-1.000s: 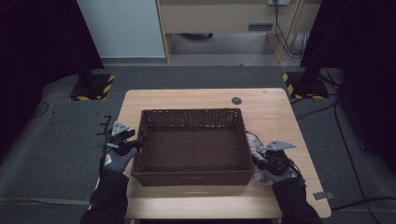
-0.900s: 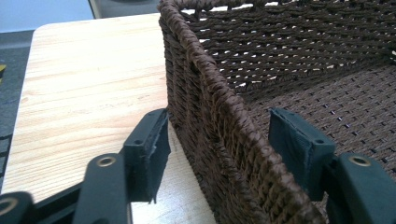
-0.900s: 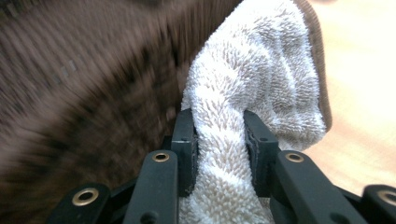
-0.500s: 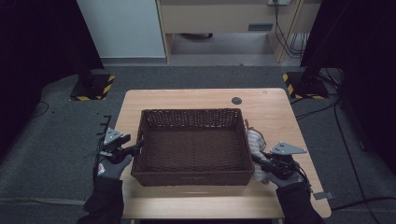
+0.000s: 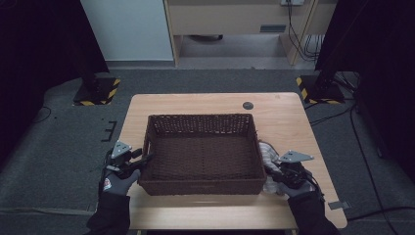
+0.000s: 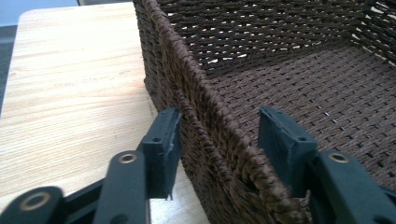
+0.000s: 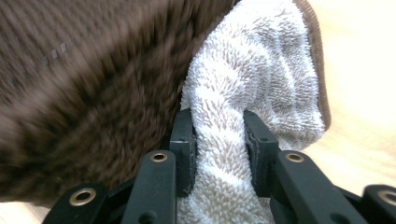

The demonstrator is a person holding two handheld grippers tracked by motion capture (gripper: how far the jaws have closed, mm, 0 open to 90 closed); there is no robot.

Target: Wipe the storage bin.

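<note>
Straddling basket [image 6: 219, 140] wall, left tongs [image 6: 215, 135] wide | right tongs [image 7: 219, 144] pinching towel [image 7: 261, 79] fold, seen close

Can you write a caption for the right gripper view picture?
Right gripper pinches a fluffy white towel beside the brown wicker basket.

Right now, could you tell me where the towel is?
In the high view, the towel lies right of the basket, against its wall, pinched by the right gripper.
</note>
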